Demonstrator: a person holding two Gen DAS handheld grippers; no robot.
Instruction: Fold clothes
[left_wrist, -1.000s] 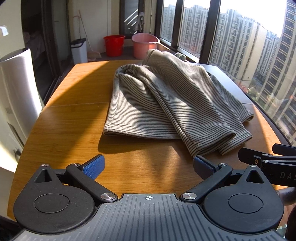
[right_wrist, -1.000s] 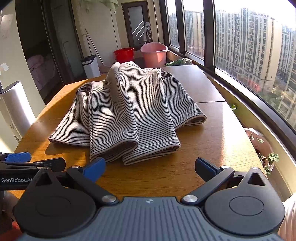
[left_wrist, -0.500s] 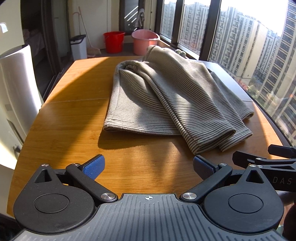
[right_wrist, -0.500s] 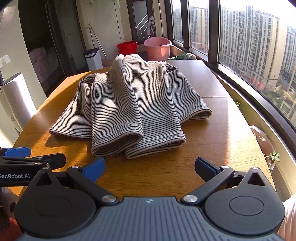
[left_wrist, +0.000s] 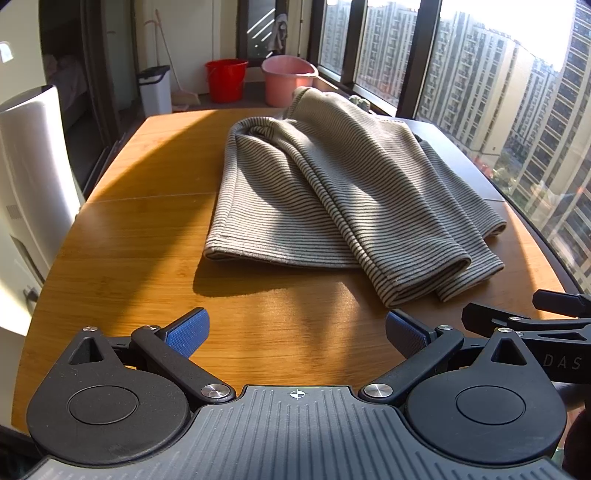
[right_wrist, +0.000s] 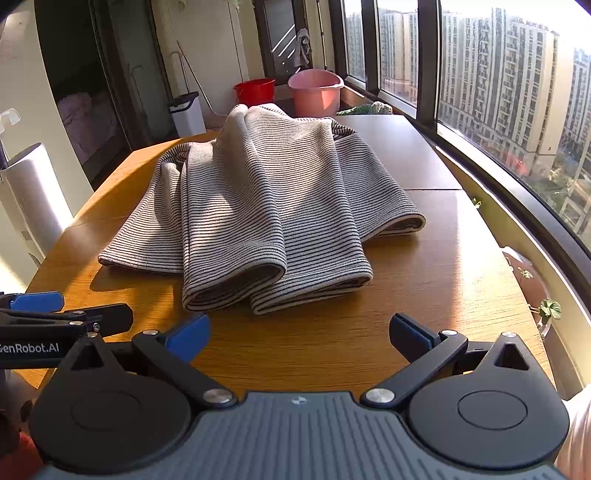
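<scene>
A beige garment with thin dark stripes (left_wrist: 343, 192) lies loosely folded in overlapping layers on the wooden table (left_wrist: 140, 236). It also shows in the right wrist view (right_wrist: 266, 206). My left gripper (left_wrist: 297, 330) is open and empty, a short way in front of the garment's near hem. My right gripper (right_wrist: 301, 334) is open and empty, just short of the near folded edges. Each gripper shows at the edge of the other's view: the right gripper (left_wrist: 532, 321) and the left gripper (right_wrist: 55, 314).
A white appliance (left_wrist: 33, 177) stands left of the table. A red bucket (left_wrist: 225, 79), a pink bucket (left_wrist: 288, 79) and a white bin (left_wrist: 155, 88) stand on the floor beyond the far end. Large windows (right_wrist: 498, 92) run along the right. A potted plant (right_wrist: 546, 306) sits below the right edge.
Both grippers have moved a little forward toward the garment's near edge. Both stay open and the garment has not moved.
</scene>
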